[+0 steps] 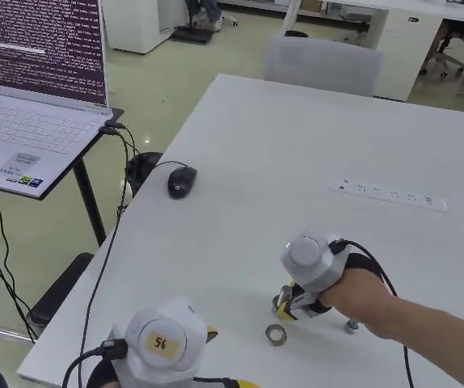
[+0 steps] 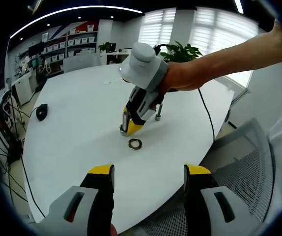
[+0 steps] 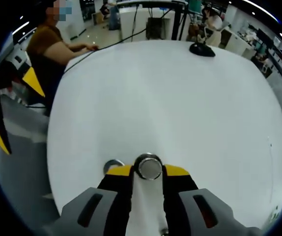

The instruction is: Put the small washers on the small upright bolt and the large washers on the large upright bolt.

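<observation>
Left hand-held gripper (image 2: 148,172) hangs released, short of the large upright bolt (image 2: 125,120). Right hand-held gripper (image 3: 148,171) flanks that bolt's top; clenched or not, I cannot tell. One large washer (image 1: 276,334) lies on the table (image 1: 297,162) just beside the bolt, the small upright bolt (image 1: 351,326) near the large one

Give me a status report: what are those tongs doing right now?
Left tongs open, clear of the work. Right tongs flanking large bolt, grip unclear. One washer lying loose beside it. Nothing blocking.
</observation>
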A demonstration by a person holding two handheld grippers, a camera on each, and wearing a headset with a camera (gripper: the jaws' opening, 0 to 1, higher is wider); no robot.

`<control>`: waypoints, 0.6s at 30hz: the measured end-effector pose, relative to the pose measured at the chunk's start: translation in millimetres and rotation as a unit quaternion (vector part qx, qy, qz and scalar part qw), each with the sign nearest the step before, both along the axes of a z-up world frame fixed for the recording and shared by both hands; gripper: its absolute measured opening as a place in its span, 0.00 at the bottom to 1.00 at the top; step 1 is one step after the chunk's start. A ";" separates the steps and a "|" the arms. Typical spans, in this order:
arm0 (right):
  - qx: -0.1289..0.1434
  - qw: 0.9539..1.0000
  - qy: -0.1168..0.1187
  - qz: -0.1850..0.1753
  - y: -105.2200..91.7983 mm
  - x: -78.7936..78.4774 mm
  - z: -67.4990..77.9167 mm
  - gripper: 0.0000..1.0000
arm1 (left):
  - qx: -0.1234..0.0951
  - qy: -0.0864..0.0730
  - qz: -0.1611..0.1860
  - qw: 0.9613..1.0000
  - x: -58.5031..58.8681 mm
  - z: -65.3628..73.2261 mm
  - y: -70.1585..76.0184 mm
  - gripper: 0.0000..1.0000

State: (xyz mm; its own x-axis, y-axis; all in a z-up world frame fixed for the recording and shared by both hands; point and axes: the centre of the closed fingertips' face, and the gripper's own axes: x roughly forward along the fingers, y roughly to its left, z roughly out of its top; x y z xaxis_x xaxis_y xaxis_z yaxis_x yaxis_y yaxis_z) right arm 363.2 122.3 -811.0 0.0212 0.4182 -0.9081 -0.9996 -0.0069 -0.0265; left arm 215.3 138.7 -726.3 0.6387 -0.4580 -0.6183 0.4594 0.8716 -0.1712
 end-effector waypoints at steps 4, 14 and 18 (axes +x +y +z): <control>0.002 1.000 0.003 -0.004 0.6 -0.2 -1.3 0.24 | 0.001 0.001 0.000 1.000 -0.6 -0.4 -0.2 0.56; 0.008 1.000 0.000 -0.023 -22.1 -5.7 0.4 0.26 | 0.005 -0.003 -0.001 1.000 3.3 3.7 -1.4 0.56; 0.010 0.999 0.010 -0.035 -34.1 -14.0 -2.3 0.26 | 0.006 -0.003 -0.005 1.000 2.2 3.0 -4.5 0.56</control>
State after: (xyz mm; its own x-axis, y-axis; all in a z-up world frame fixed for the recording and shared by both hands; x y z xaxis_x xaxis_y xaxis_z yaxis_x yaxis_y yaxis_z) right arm 349.2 88.2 -813.3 0.0335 0.4341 -0.9003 -0.9980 0.0632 -0.0066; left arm 217.4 134.2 -723.3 0.6384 -0.4566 -0.6196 0.4684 0.8693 -0.1579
